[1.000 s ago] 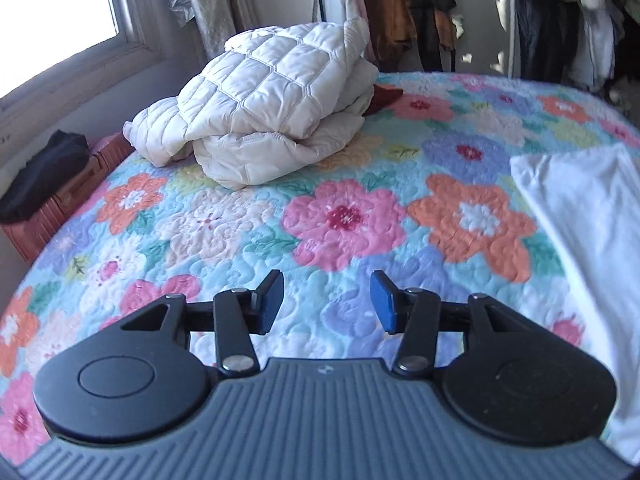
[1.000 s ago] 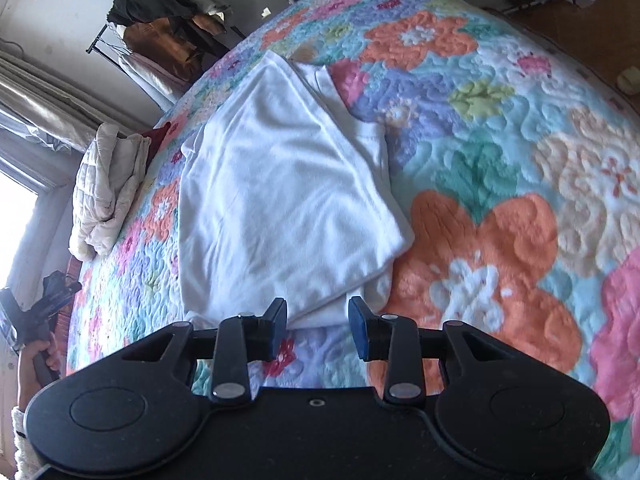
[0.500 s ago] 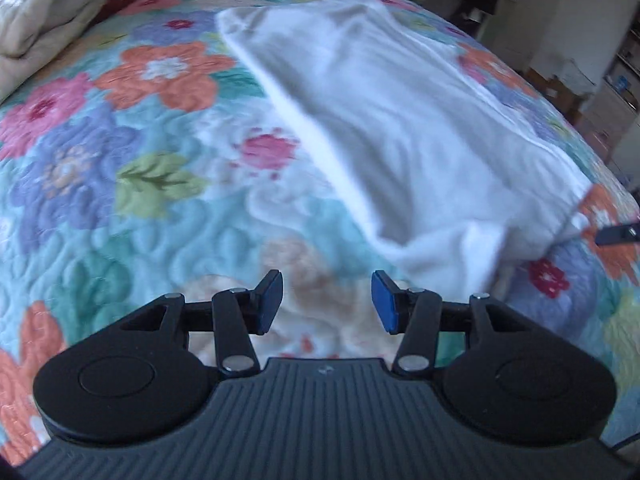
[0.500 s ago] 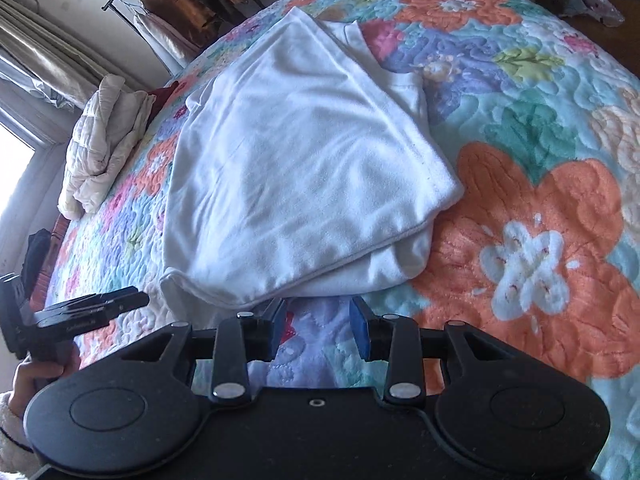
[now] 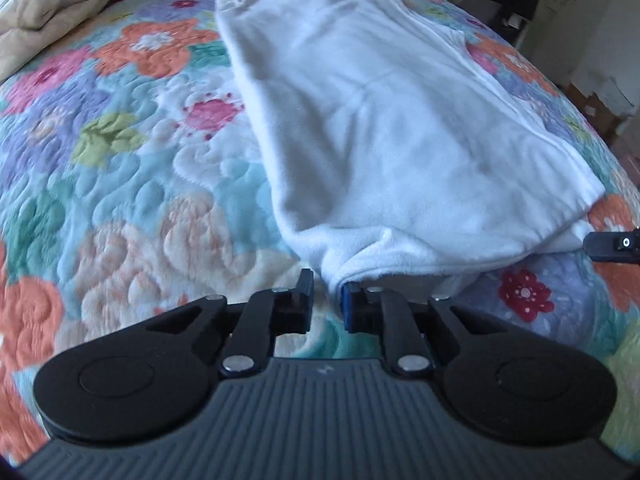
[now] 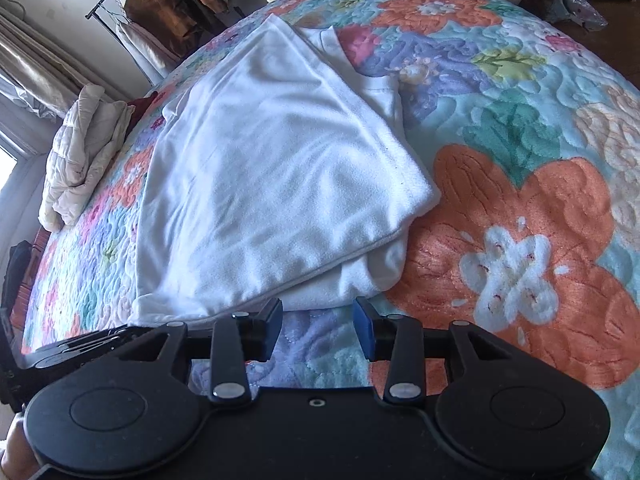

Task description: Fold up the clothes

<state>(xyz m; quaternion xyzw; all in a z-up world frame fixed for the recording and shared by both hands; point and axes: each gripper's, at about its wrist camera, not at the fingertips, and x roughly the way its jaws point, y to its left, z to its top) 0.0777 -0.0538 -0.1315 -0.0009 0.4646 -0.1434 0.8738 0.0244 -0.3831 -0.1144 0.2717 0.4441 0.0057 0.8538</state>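
My left gripper (image 5: 326, 300) is closing its jaws on the near corner of the white garment (image 5: 400, 128), a bunched fold of cloth sitting between the pads. My right gripper (image 6: 319, 326) is opening its jaws, nothing between them, just short of the garment's near hem, over the floral quilt (image 6: 520, 220) on the bed. The garment lies folded across the middle of the quilt. The right wrist view alone shows its doubled layers at the hem, the cream quilted jacket (image 6: 80, 152) near the far edge, a clothes rack (image 6: 160, 12) by the wall and the left gripper's side at bottom left. The left wrist view alone shows the pinched corner.
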